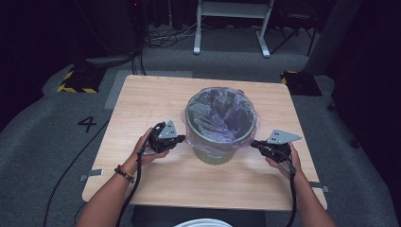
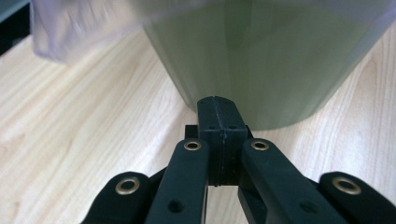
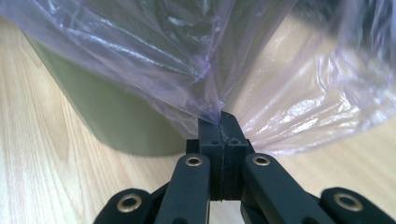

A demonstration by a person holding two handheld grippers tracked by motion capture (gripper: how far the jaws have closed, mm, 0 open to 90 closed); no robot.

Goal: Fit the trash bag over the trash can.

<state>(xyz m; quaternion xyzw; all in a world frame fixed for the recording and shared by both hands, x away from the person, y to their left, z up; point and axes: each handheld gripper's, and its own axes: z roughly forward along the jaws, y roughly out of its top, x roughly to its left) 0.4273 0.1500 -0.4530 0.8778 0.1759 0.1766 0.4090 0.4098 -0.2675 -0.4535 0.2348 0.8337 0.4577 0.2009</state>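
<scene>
- Nearest me, my forearms come in from the bottom edge of the high view, with a beaded bracelet (image 1: pixel 124 173) on the left wrist.
- My left tool (image 1: pixel 181 138) sits just beside the left flank of the olive-green round plastic bin (image 1: pixel 213 152). In the left gripper view its jaws are pressed together with nothing visible between them, the tips close to the bin's lower wall; I cannot tell whether they touch it.
- My right tool (image 1: pixel 253 143) is at the bin's right side. In the right gripper view its jaws are clamped on a gathered fold of the thin translucent lilac plastic liner bag (image 3: pixel 154 56), which fans upward from the tips.
- The bin stands upright near the middle of the light wooden table (image 1: pixel 142 101), with the liner draped over its rim and hanging down the outside.
- Beyond the table lie grey carpet, a black floor marking reading "4" (image 1: pixel 87 124) and the white metal legs of a frame (image 1: pixel 231 26).
</scene>
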